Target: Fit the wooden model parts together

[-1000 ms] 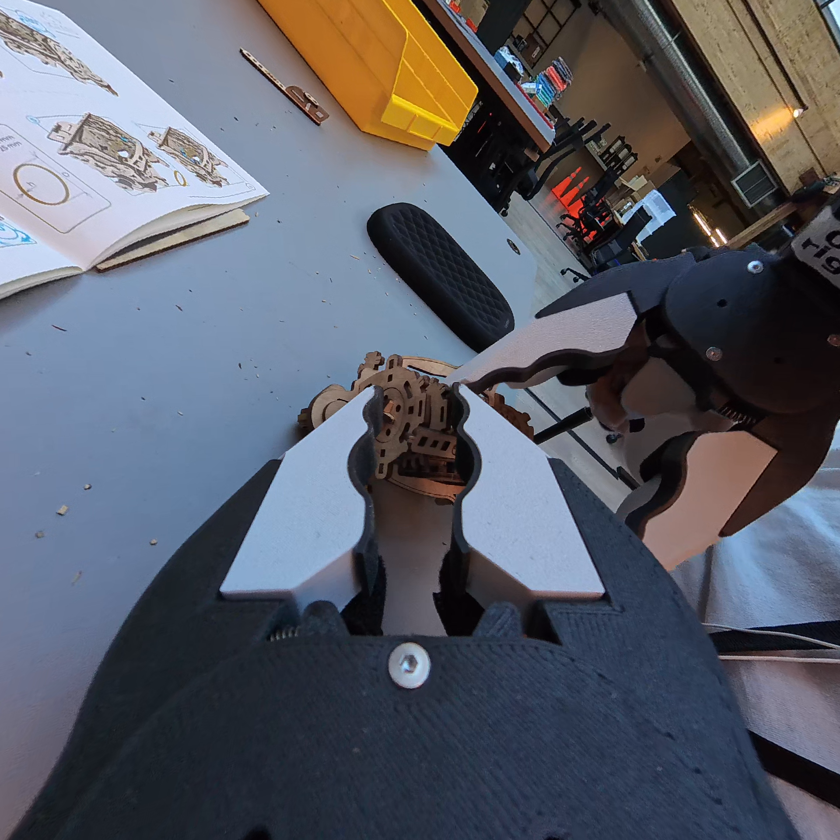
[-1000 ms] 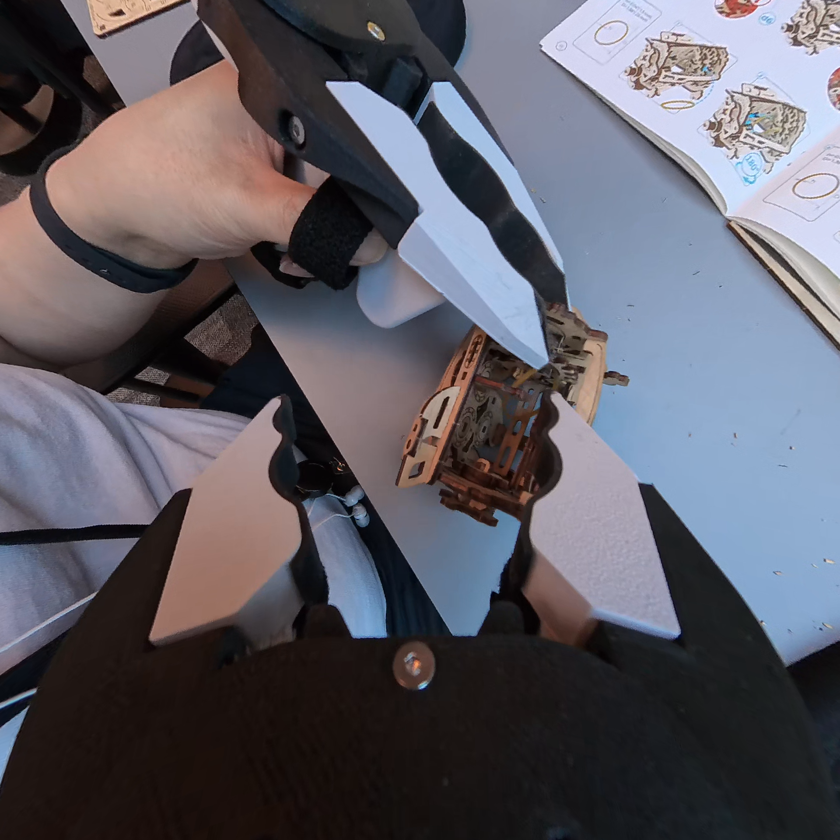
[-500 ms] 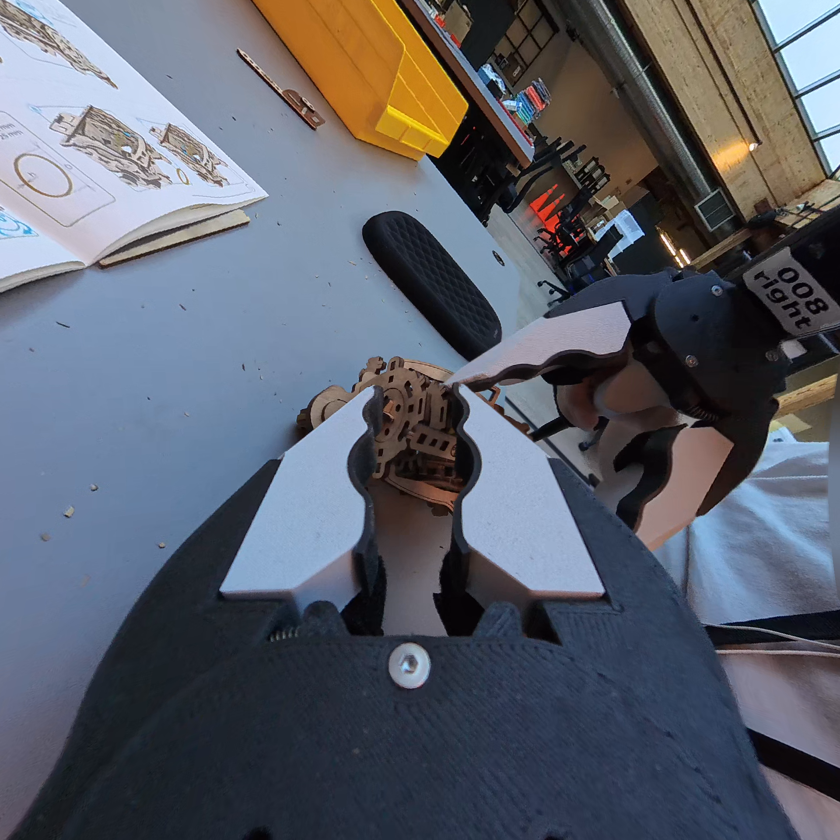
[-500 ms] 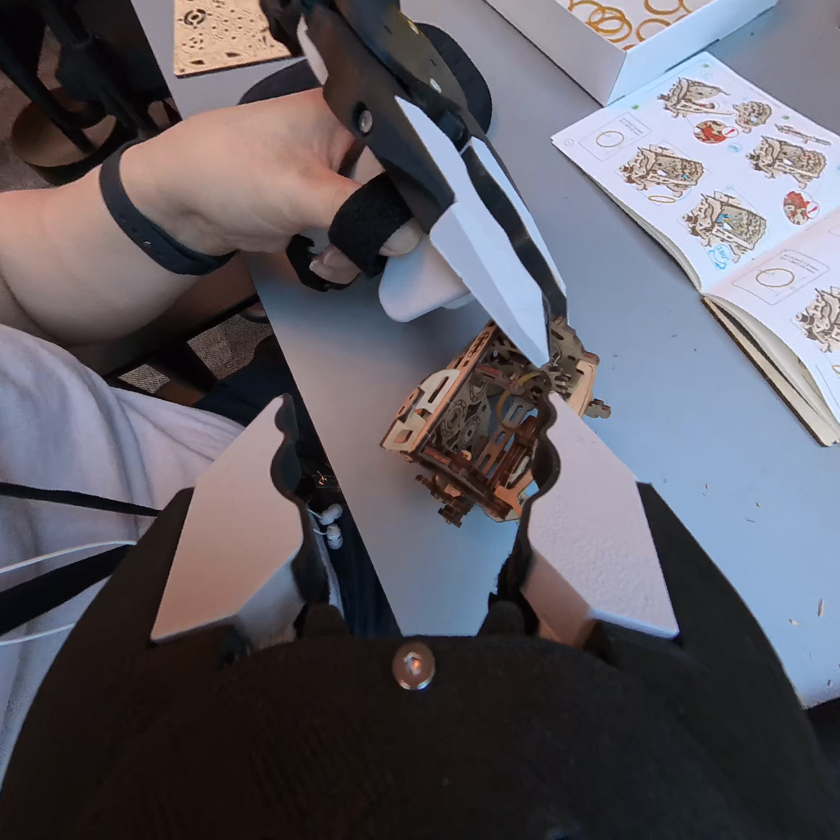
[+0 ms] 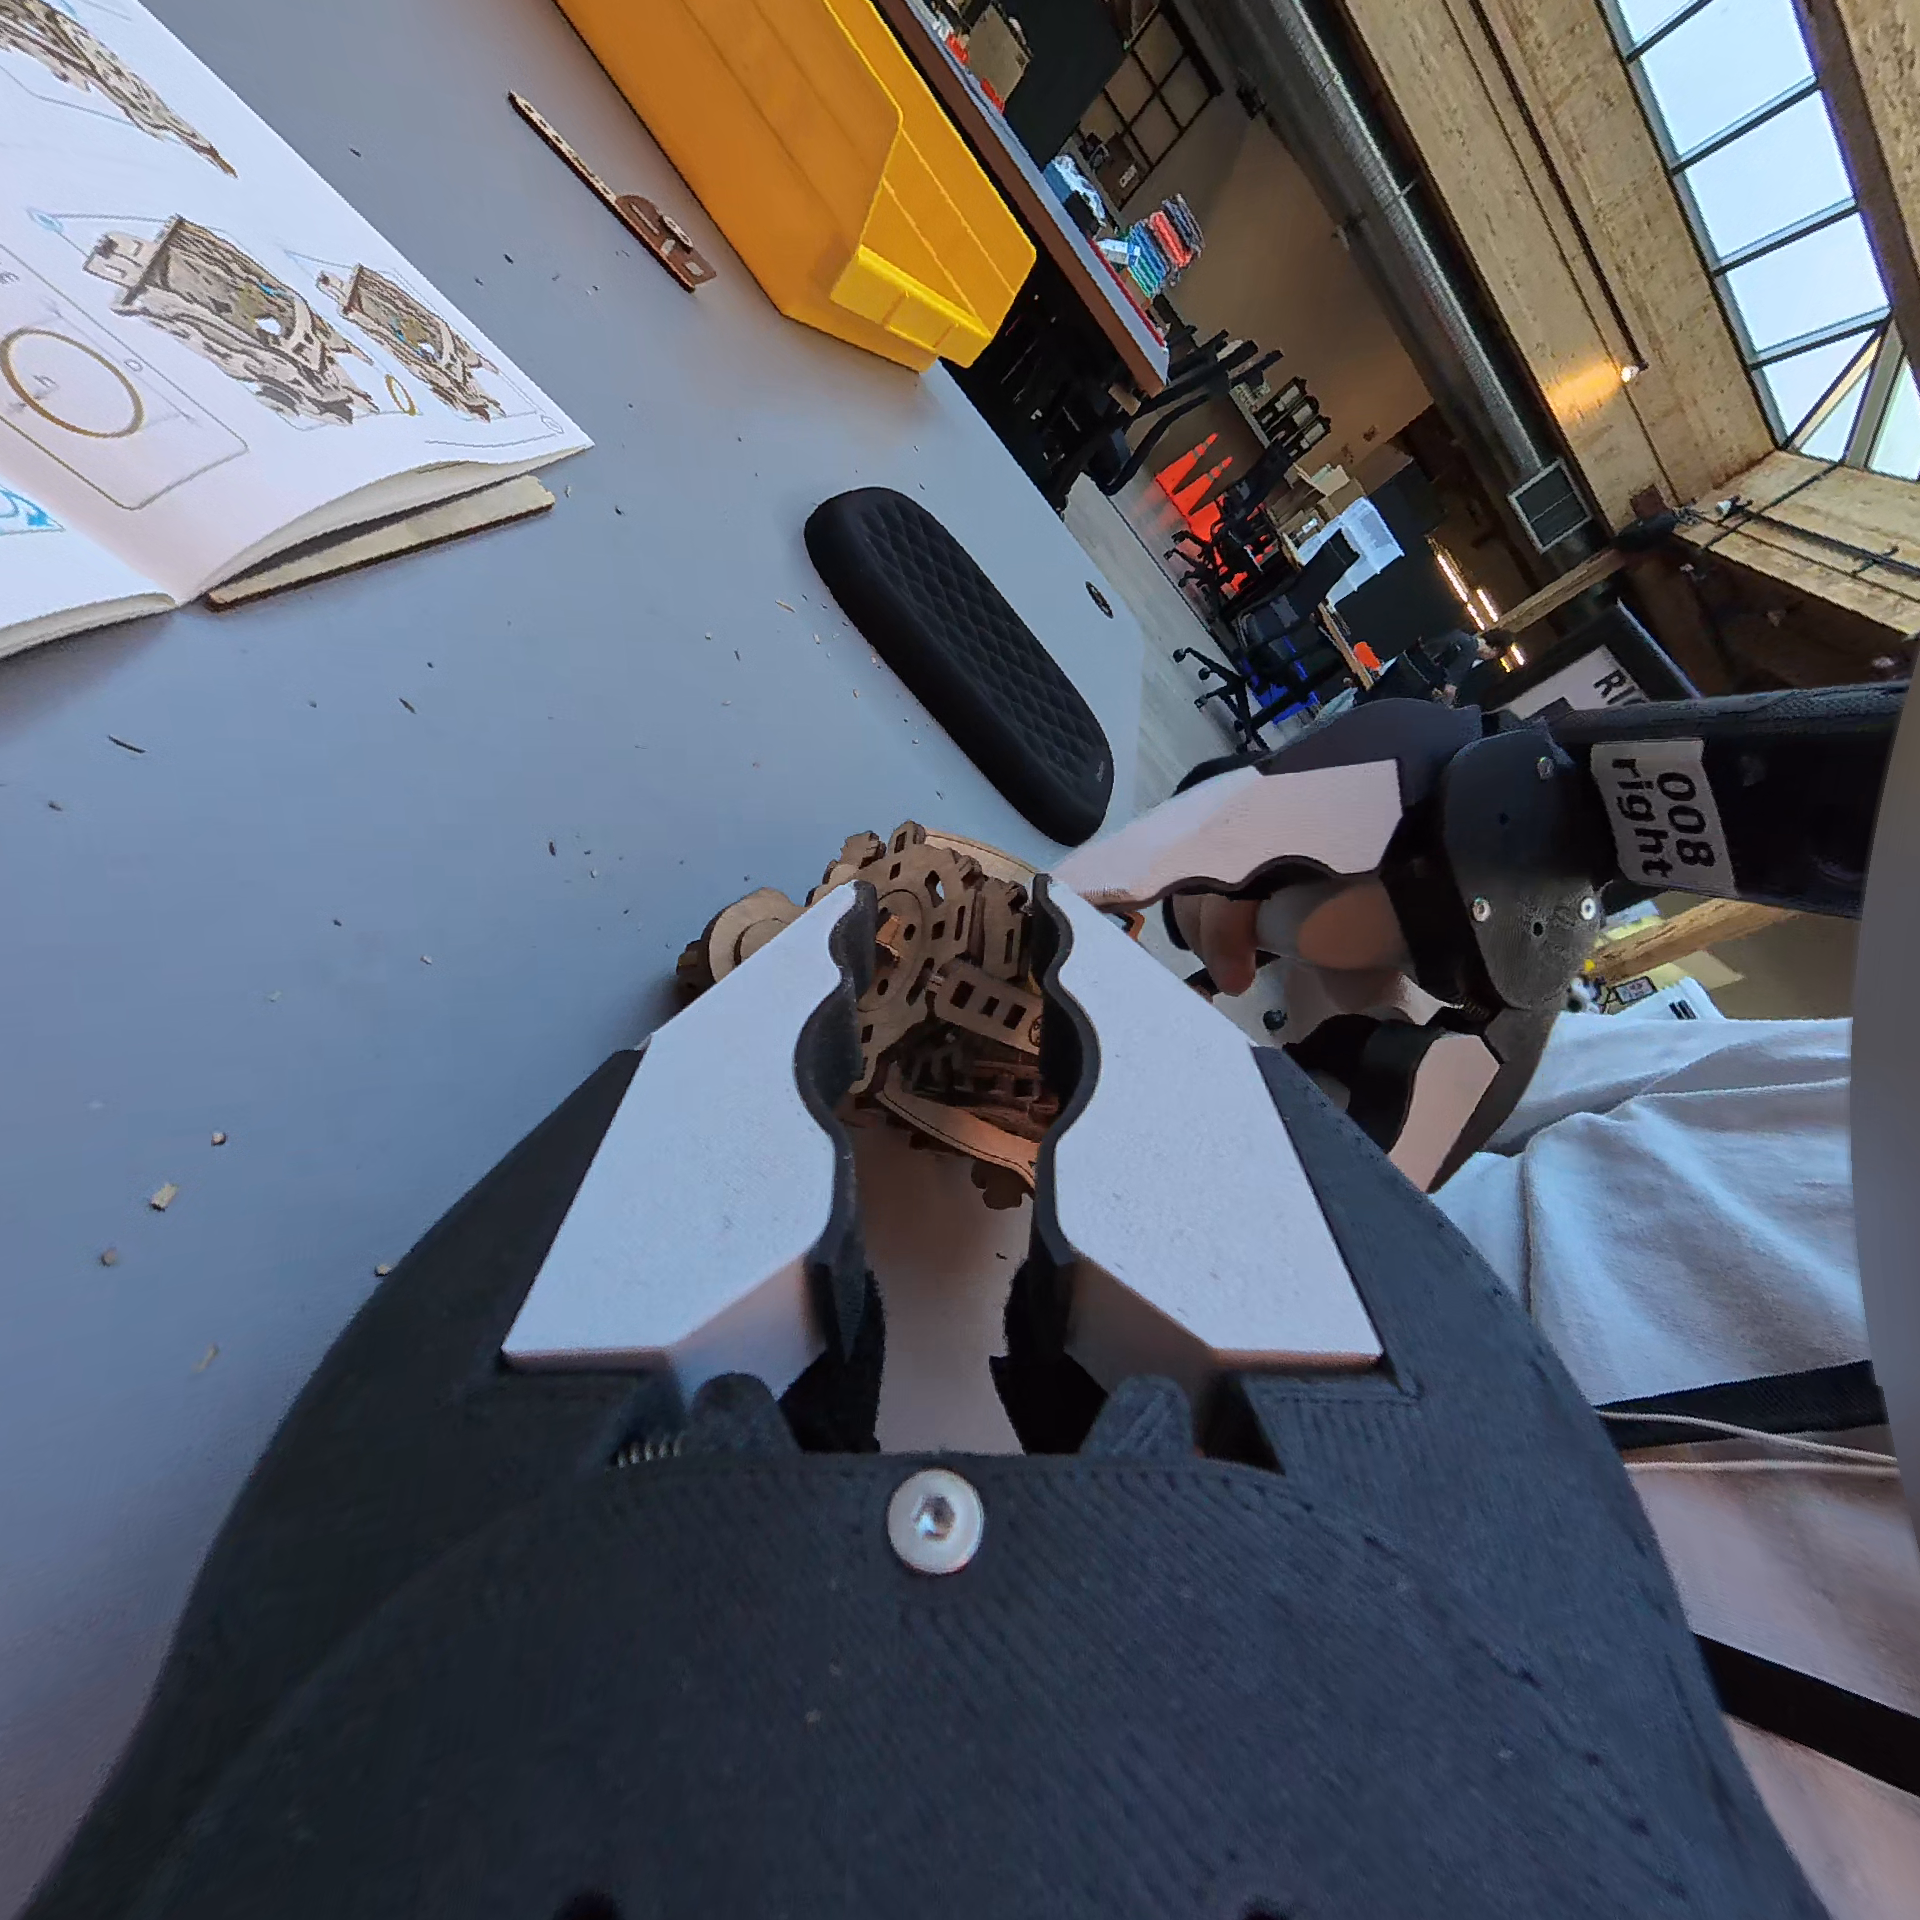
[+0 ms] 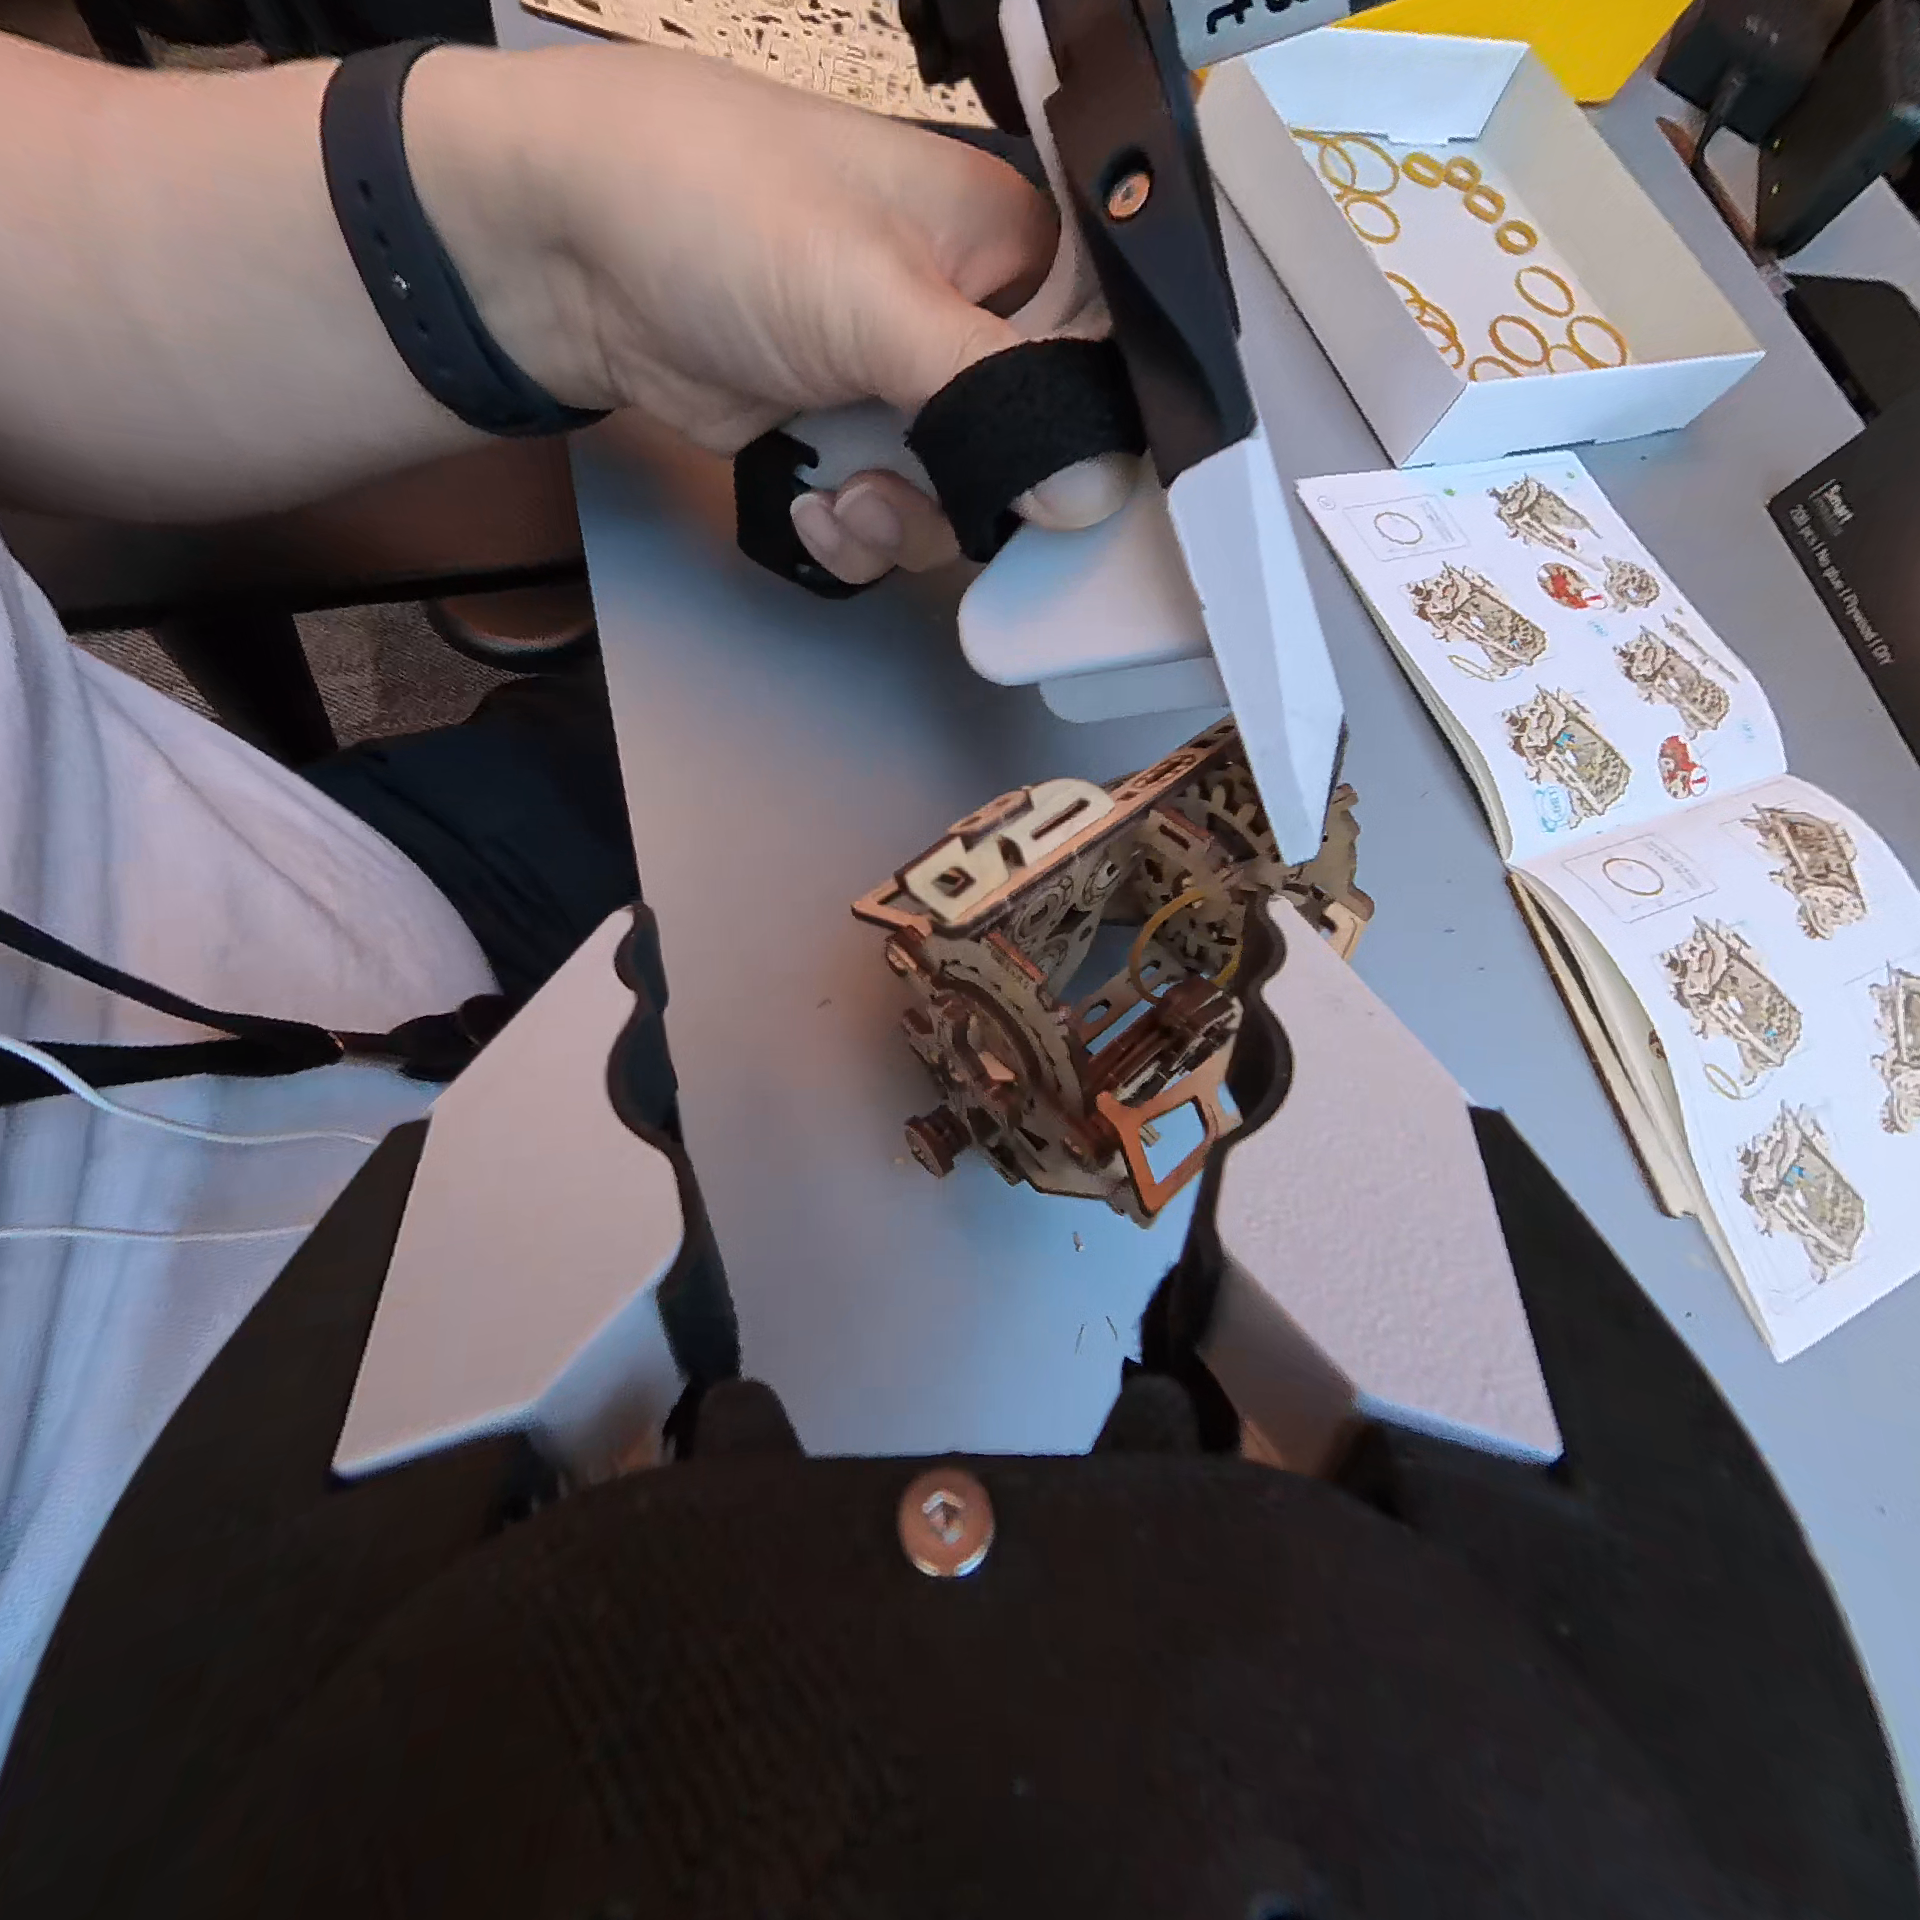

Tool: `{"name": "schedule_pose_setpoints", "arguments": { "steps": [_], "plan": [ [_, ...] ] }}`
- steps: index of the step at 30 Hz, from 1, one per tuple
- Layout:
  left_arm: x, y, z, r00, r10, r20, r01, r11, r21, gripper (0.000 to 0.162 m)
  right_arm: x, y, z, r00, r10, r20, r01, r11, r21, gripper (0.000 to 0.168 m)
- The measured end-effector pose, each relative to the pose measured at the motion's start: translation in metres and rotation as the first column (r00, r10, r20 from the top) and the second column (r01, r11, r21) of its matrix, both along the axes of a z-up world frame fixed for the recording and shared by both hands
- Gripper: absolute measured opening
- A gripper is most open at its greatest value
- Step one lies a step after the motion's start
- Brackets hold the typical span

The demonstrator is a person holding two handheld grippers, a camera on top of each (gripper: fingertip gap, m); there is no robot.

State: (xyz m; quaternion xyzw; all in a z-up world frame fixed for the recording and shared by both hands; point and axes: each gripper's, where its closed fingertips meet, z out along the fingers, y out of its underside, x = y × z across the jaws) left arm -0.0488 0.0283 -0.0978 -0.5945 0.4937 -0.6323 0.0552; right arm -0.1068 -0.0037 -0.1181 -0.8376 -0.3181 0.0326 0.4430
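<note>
The wooden model (image 6: 1049, 997), a small box frame full of gears with a yellow rubber band inside, sits tilted near the grey table's (image 6: 790, 790) front edge. My left gripper (image 5: 945, 896) is shut on the model's (image 5: 935, 987) geared end. It shows in the right wrist view (image 6: 1299, 821) coming down from above in a person's hand. My right gripper (image 6: 951, 925) is open, one finger over the lap side and the other beside the model's right side. It shows from the side in the left wrist view (image 5: 1205, 966).
An open instruction booklet (image 6: 1662, 883) lies right of the model, over a wooden sheet (image 5: 384, 545). A white box of yellow rubber bands (image 6: 1455, 260) stands behind it. A yellow bin (image 5: 831, 177), a thin wooden strip (image 5: 613, 197) and a black pad (image 5: 956, 665) lie farther off.
The left gripper has turned and tipped the model while still holding it. The right gripper has swung around the model and stays open.
</note>
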Motion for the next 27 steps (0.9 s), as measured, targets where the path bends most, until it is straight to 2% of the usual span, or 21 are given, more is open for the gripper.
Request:
{"name": "schedule_pose_setpoints", "arguments": {
  "steps": [3, 9, 20, 27],
  "plan": [
    [0.0, 0.0, 0.0, 1.0, -0.007, 0.002, 0.007, 1.0, -0.008, 0.028, 0.004, 0.0, -0.005, 0.999, 0.018, 0.048, -0.018, 1.0, 0.013, 0.11],
    [0.0, 0.0, 0.0, 1.0, -0.013, 0.009, 0.013, 1.0, -0.018, 0.028, 0.0, 0.0, -0.001, 0.996, 0.071, 0.046, -0.073, 0.996, 0.045, 0.108],
    [0.0, -0.001, 0.0, 1.0, -0.017, 0.015, 0.017, 1.0, -0.01, 0.028, 0.005, -0.001, -0.011, 0.97, 0.12, 0.21, -0.128, 0.992, 0.024, 0.103],
    [-0.001, -0.004, 0.0, 1.0, -0.024, 0.018, 0.023, 1.0, 0.003, 0.028, 0.011, -0.005, -0.015, 0.918, 0.174, 0.356, -0.18, 0.984, -0.018, 0.097]
  ]
}}
